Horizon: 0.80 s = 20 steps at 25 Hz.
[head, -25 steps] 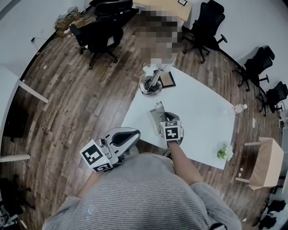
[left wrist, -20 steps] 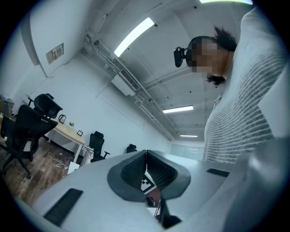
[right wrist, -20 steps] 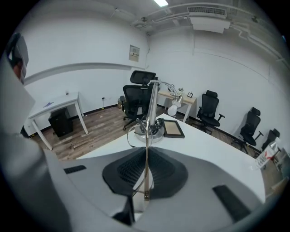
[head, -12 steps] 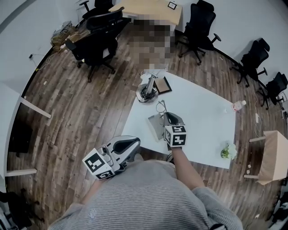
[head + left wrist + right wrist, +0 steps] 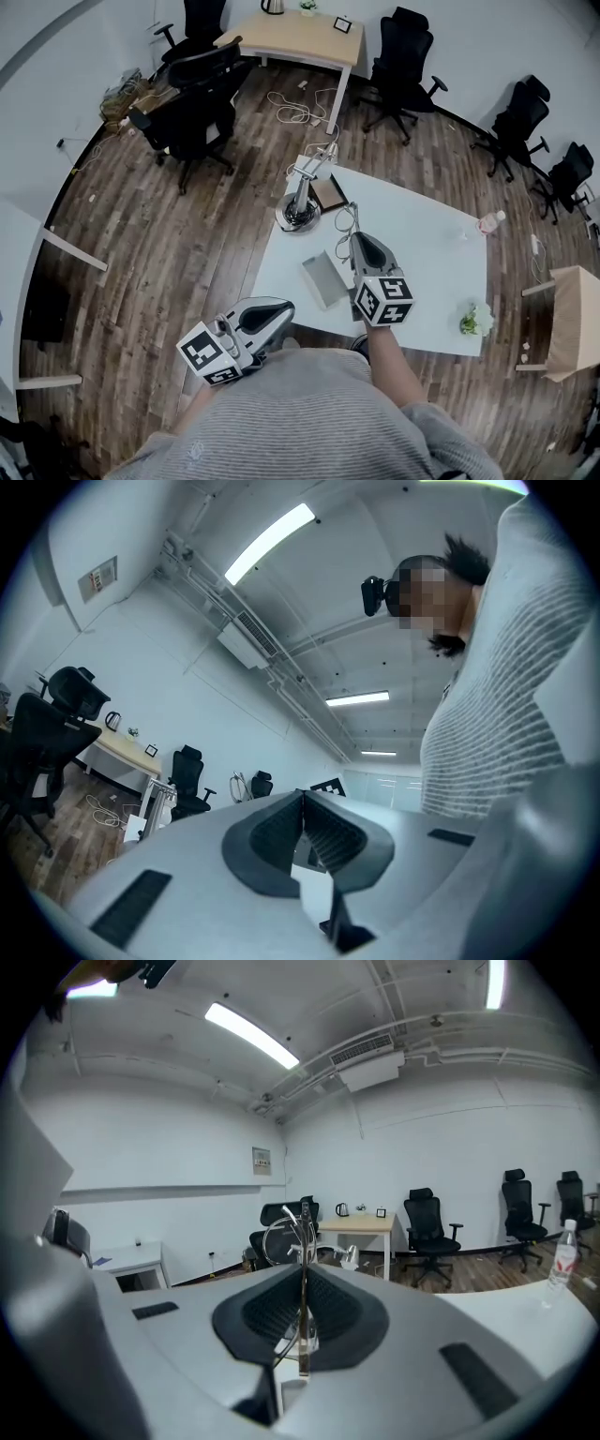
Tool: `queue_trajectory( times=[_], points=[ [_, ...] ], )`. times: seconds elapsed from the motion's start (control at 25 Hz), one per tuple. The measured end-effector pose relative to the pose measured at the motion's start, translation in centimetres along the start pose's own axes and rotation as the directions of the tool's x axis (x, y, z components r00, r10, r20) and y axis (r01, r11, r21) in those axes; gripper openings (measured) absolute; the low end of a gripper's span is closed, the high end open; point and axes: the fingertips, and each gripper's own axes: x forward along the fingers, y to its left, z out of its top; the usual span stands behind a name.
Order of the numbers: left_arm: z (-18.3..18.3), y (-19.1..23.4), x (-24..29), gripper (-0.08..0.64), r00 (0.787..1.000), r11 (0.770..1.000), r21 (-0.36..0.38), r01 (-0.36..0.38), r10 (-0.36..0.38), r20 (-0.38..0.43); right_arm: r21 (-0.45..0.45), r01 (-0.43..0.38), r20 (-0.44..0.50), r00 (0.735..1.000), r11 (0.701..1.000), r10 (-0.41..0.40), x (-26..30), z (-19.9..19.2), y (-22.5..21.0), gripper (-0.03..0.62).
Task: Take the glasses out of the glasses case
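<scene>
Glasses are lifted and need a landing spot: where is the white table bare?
The broad middle of the white table, between the right tongs and the water bottle, is bare; so is the near-right strip from the bottle toward the potted plant. The left end is crowded: the open glasses case, a round-based stand and a small frame.

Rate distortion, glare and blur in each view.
Head view: heavy fisheye, the wooden floor bows, light even, sharp. Left gripper view: dark vignetted corners, ceiling strip light blown out, mosaic patch at upper right. Right gripper view: same vignette, the glasses pinched in the right hand-held gripper look slightly soft, room behind clear.
</scene>
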Motion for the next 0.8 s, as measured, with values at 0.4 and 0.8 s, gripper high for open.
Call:
queue_trajectory(
  times=[0.4, 0.8],
  points=[
    [-0.3, -0.5, 1.4, 0.013, 0.998, 0.999, 0.008, 0.045, -0.045, -0.037, 0.017, 0.005, 0.246, 0.969, 1.0, -0.009, -3.3, 8.6, -0.7, 0.028],
    [-0.1, -0.1, 1.6, 0.014, 0.998, 0.998, 0.034, 0.049, -0.048, -0.05, 0.05, -0.028, 0.459, 0.888, 0.998, 0.002, -7.7, 16.7, -1.0, 0.027]
  ],
)
